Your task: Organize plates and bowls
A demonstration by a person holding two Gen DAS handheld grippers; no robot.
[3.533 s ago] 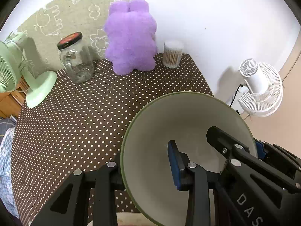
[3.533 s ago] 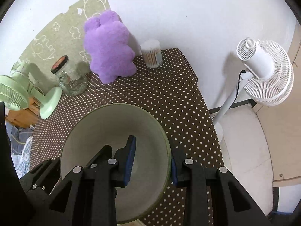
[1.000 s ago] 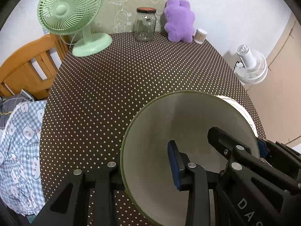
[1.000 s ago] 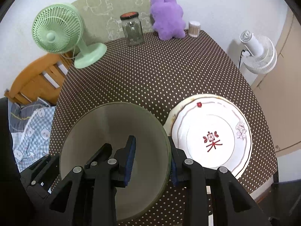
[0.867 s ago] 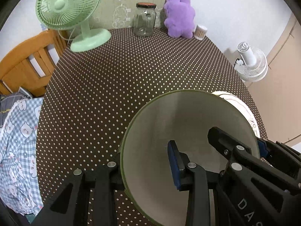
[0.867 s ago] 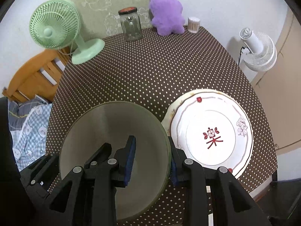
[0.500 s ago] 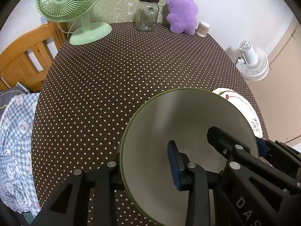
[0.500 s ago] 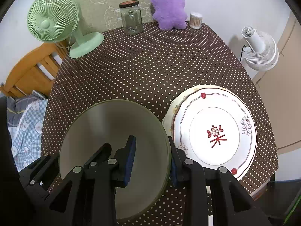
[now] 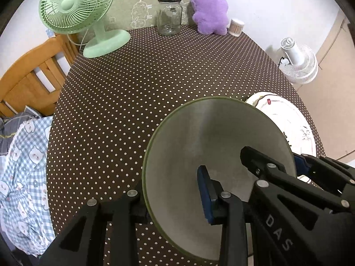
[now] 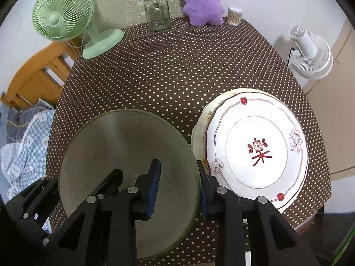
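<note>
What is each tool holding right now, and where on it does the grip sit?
Both hold the same green-rimmed bowl by its rim: the right tool clamps the side nearest the plates, the left tool clamps the opposite side.

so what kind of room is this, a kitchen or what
Probably a home dining spot, not clearly a kitchen: a table under a brown polka-dot tablecloth, a wooden chair beside it, decorated plates, plus a green desk fan and purple plush toy.
</note>
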